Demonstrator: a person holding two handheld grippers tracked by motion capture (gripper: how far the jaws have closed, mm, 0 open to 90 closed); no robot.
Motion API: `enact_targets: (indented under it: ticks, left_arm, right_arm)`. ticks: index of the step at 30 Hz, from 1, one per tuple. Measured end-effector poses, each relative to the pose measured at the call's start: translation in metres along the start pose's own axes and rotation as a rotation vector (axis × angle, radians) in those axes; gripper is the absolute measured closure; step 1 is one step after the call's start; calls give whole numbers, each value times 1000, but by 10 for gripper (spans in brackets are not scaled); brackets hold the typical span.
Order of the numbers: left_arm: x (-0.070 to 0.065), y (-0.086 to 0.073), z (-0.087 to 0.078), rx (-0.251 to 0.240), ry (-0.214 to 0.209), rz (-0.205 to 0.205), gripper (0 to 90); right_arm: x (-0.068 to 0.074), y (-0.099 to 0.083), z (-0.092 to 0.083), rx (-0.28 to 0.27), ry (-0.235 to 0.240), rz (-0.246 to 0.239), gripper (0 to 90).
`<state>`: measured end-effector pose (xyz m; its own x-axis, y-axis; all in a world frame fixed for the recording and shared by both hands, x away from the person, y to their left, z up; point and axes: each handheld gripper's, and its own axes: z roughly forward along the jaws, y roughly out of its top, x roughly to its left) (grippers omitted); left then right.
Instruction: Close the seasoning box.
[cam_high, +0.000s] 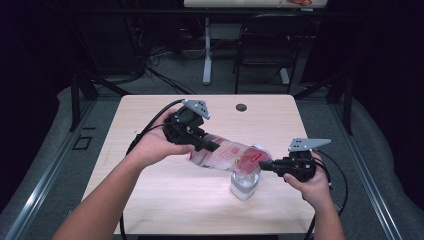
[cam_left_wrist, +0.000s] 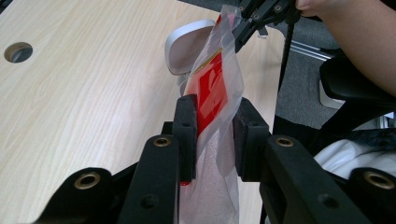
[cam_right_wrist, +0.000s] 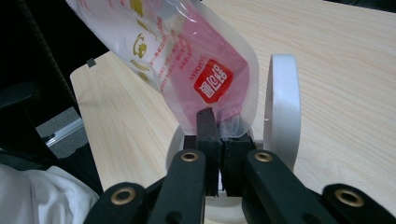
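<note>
high view: my left gripper (cam_high: 212, 146) clamps the upper end of a plastic bag (cam_high: 230, 156) and my right gripper (cam_high: 267, 165) pinches its lower corner, jaws nearly shut on the film. bag hangs above the table (cam_high: 150, 115), long axis sloping down from left to right, its low end directly over a clear jar (cam_high: 245, 185) with a flip-up lid (cam_right_wrist: 282, 107). bag holds fine white grains; what the jar holds i cannot tell. pouring likely depends on keeping that corner over the jar's mouth.
</note>
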<state>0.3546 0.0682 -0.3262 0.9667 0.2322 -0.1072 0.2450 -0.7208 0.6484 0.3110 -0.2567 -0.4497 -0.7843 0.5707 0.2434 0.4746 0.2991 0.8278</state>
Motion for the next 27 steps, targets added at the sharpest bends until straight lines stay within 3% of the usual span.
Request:
enact_targets:
  ticks: [27]
  left_arm:
    - [0,2,2,-9,-3,1,738]
  right_arm:
    - [-2,-1,-1,-1,-6,5,887]
